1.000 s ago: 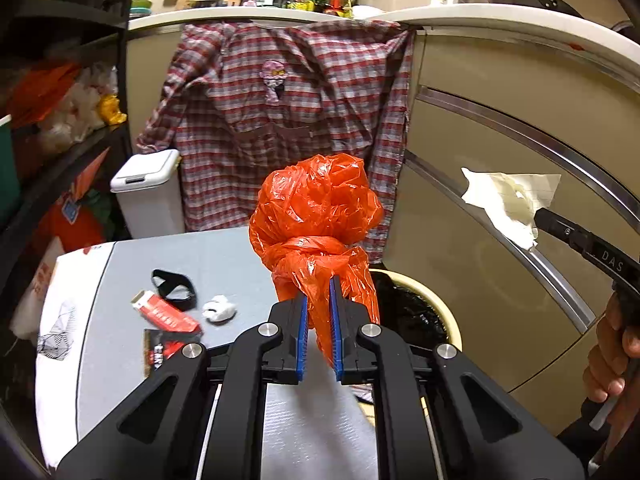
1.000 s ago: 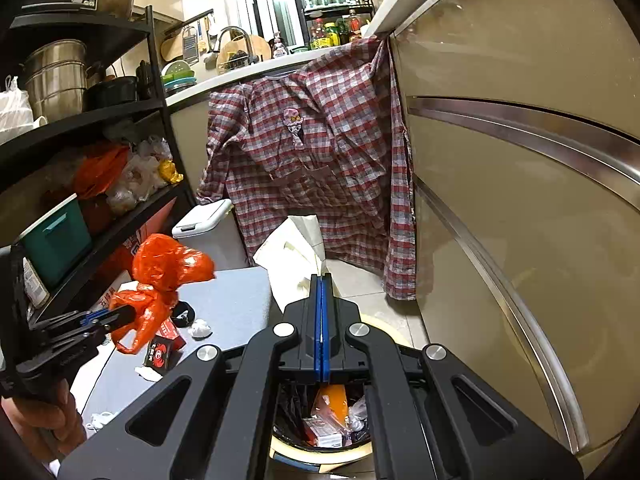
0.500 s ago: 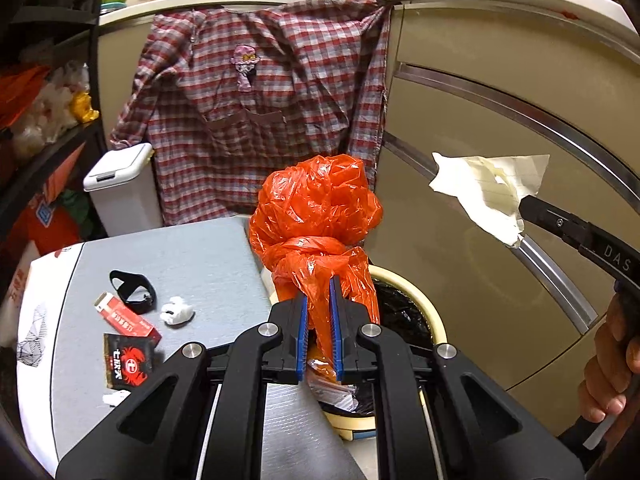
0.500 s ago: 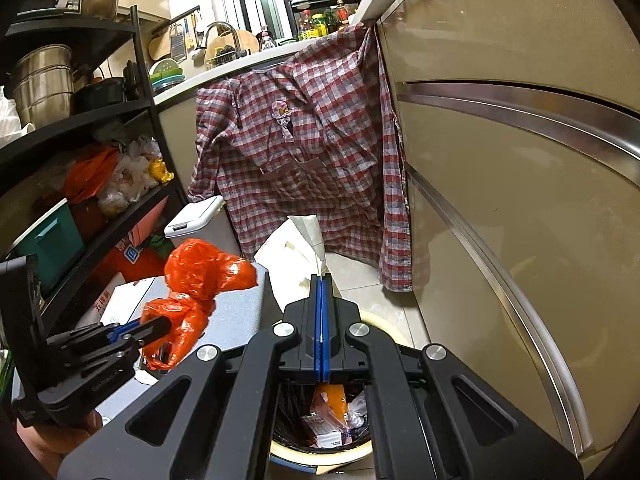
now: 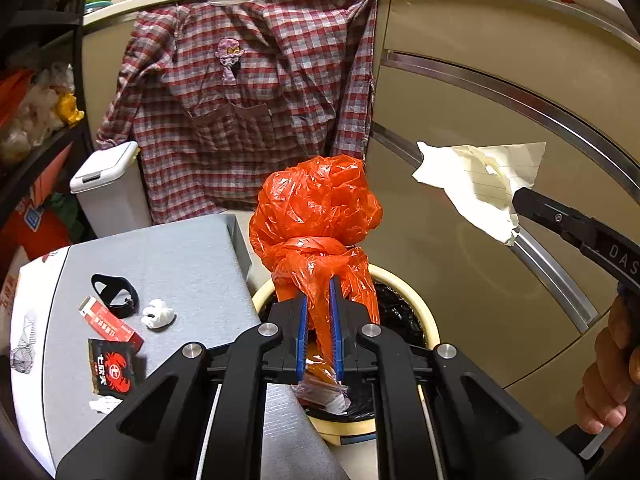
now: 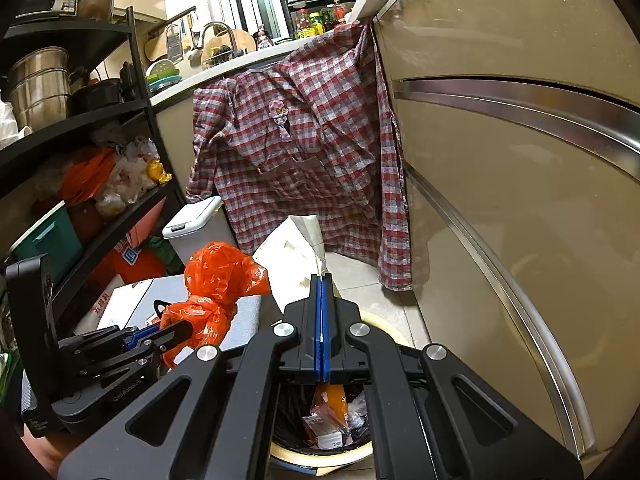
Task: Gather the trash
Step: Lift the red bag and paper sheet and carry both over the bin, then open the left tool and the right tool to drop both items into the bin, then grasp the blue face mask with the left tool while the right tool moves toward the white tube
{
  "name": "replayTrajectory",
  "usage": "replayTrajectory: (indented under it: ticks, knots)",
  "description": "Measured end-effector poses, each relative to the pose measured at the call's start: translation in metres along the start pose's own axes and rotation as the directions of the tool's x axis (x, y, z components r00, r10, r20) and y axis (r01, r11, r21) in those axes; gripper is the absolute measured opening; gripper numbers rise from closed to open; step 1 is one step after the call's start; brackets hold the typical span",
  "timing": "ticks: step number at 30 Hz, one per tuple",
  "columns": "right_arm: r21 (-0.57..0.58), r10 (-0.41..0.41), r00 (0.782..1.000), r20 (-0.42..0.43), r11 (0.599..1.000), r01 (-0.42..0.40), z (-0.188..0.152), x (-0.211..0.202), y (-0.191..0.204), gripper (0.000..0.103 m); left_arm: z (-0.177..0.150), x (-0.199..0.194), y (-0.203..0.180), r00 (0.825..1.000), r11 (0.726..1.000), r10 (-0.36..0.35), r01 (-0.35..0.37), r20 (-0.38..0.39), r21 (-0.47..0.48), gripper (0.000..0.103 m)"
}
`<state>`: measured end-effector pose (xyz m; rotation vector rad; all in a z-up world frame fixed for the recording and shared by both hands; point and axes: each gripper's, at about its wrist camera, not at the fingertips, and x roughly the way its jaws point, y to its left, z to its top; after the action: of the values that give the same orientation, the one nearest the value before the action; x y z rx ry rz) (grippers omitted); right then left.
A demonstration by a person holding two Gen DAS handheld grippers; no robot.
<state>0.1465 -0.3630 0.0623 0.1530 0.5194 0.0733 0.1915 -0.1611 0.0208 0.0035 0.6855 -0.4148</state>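
My left gripper (image 5: 318,300) is shut on the tail of a knotted orange plastic bag (image 5: 316,216), held upright over the near rim of the cream trash bin (image 5: 430,320). The bin has a black liner and holds wrappers. In the right wrist view the orange bag (image 6: 220,280) and left gripper (image 6: 176,330) show at lower left. My right gripper (image 6: 322,280) pinches a crumpled sheet of white paper (image 6: 292,248) above the bin (image 6: 384,322); its jaws are opening slightly, with the paper still between the pads. The left wrist view shows that paper (image 5: 480,184) at the right gripper (image 5: 516,200).
A grey tabletop (image 5: 180,256) left of the bin carries a black strap (image 5: 114,290), a red packet (image 5: 110,324), a black crab-print packet (image 5: 112,368) and a white wad (image 5: 158,314). Behind stand a white lidded bin (image 5: 106,184), a hanging plaid shirt (image 5: 248,100) and beige cabinet fronts (image 5: 500,100).
My left gripper has carried the orange bag rightward off the table toward the bin; the bin now lies under it. The right gripper and its paper stayed nearly still.
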Motion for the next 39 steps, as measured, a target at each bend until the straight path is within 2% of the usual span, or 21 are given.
replayTrajectory:
  ticks: [2,3,5,6,17,26,32,37,39]
  knots:
    - [0.012,-0.005,1.000,-0.010,1.000,0.005,0.000,0.003,-0.003,0.010,0.002,0.003,0.000,1.000,1.000,-0.006,0.006,-0.013,-0.004,0.014]
    - [0.022,-0.001,1.000,-0.011,1.000,0.001,0.000,0.004,-0.005,0.020,0.002,0.003,0.000,1.000,1.000,-0.008,0.008,-0.016,-0.007,0.021]
    - [0.040,-0.004,1.000,-0.010,0.999,0.004,0.000,0.005,-0.008,0.033,0.002,0.001,0.004,1.000,1.000,-0.008,0.008,-0.011,-0.016,0.024]
    - [0.045,-0.004,1.000,-0.010,0.999,0.005,0.000,0.005,-0.010,0.034,0.003,0.001,0.004,1.000,1.000,-0.007,0.007,-0.012,-0.016,0.024]
    - [0.047,0.016,1.000,-0.007,0.999,-0.016,-0.002,0.003,-0.001,0.034,-0.005,-0.027,0.029,1.000,1.000,0.026,-0.026,0.003,-0.012,0.024]
    - [0.011,0.048,0.999,0.006,0.999,-0.048,-0.006,-0.002,0.025,0.034,-0.007,-0.091,0.087,0.993,0.995,0.100,-0.099,0.065,-0.010,0.024]
    - [-0.024,0.072,0.997,0.004,0.997,-0.072,-0.010,-0.004,0.044,0.034,-0.019,-0.128,0.132,0.989,0.991,0.132,-0.130,0.071,-0.036,0.023]
    - [-0.058,0.101,0.995,-0.007,0.993,-0.101,-0.017,-0.005,0.061,0.021,-0.048,-0.153,0.166,0.990,0.991,0.132,-0.130,0.048,-0.035,0.023]
    - [-0.065,0.110,0.994,-0.012,0.992,-0.111,-0.019,-0.004,0.066,0.020,-0.062,-0.158,0.176,0.993,0.993,0.115,-0.114,0.033,-0.025,0.023]
